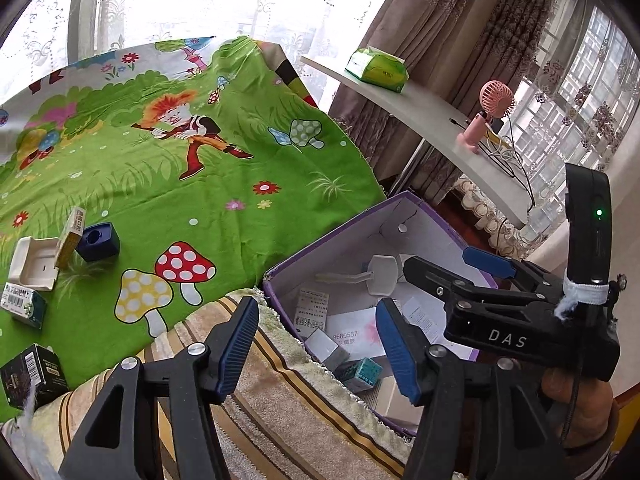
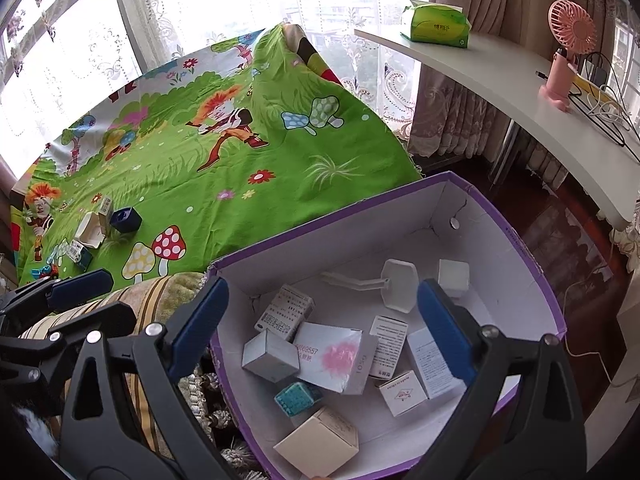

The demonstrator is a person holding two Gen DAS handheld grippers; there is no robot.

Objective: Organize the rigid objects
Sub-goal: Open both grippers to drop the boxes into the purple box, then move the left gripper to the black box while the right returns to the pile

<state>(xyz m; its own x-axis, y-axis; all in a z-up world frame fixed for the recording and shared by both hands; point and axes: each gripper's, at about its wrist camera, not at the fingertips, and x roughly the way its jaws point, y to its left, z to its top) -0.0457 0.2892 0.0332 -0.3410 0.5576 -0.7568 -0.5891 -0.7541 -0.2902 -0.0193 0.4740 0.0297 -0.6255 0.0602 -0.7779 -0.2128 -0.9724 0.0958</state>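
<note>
Both your tools are empty: the left gripper [image 1: 316,344] stands with its jaws spread and nothing between the pads, over the near corner of the purple box [image 2: 532,264], and the right gripper [image 2: 320,328] hangs wide apart above the box's middle, pinching nothing. I judge you past halfway. In the right wrist view the box, at lower centre, already holds about ten things, among them a white flat carton with a pink print [image 2: 336,356], a small teal box [image 2: 298,398], a grey cube [image 2: 270,356] and a white plastic stand [image 2: 394,286]. What is left sits on the green cartoon cloth [image 1: 168,184] at the left edge of the left wrist view: an open white case [image 1: 34,264], a yellow carton [image 1: 72,236] leaning on it, a dark blue holder [image 1: 98,242], a green-and-white carton [image 1: 24,304] and a black box [image 1: 34,376], five pieces well apart from the box. The yellow carton stands on edge, its long axis running from lower left up toward upper right in the frame. The blue holder sits with its round opening facing up.
</note>
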